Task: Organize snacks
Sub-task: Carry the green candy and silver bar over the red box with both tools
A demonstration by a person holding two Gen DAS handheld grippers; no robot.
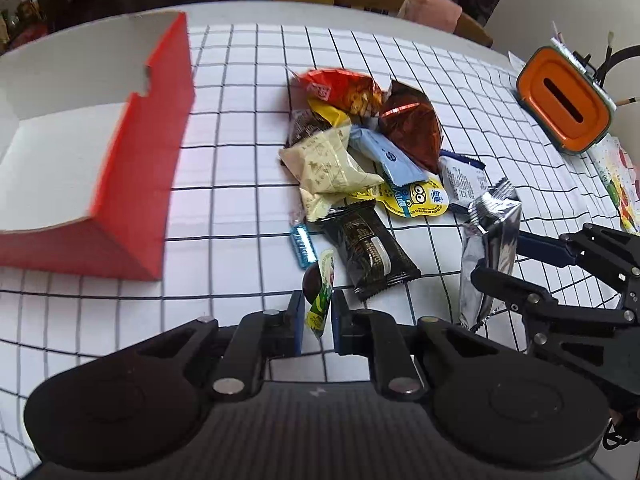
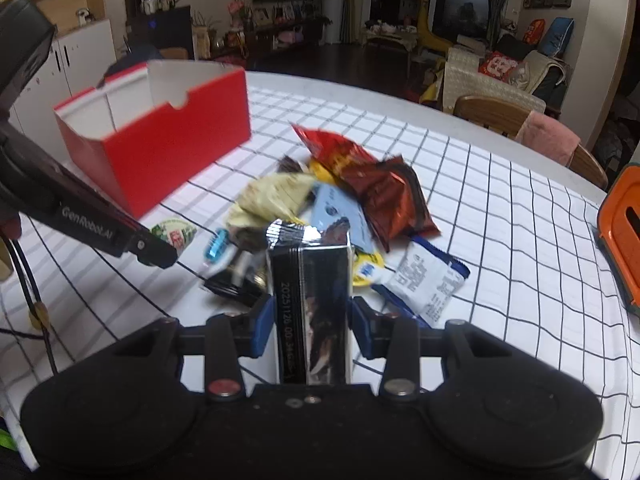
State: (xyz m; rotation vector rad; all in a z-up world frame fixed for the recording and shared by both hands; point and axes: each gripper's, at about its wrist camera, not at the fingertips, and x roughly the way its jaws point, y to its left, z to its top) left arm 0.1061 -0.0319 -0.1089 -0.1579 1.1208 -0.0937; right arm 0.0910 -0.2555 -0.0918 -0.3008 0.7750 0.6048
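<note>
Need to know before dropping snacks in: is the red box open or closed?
Open: the red box has no lid on, and its white inner walls show.

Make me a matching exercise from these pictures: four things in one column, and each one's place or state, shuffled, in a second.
Things:
1. green-lidded snack
2. silver packet
3. red box
4. black packet

Places or states:
A. lying on the checked cloth at the near end of the snack pile
B. pinched in the left gripper
C. open and empty, left of the pile
D. clamped in the right gripper

Pairs: 1-B, 2-D, 3-C, 4-A
</note>
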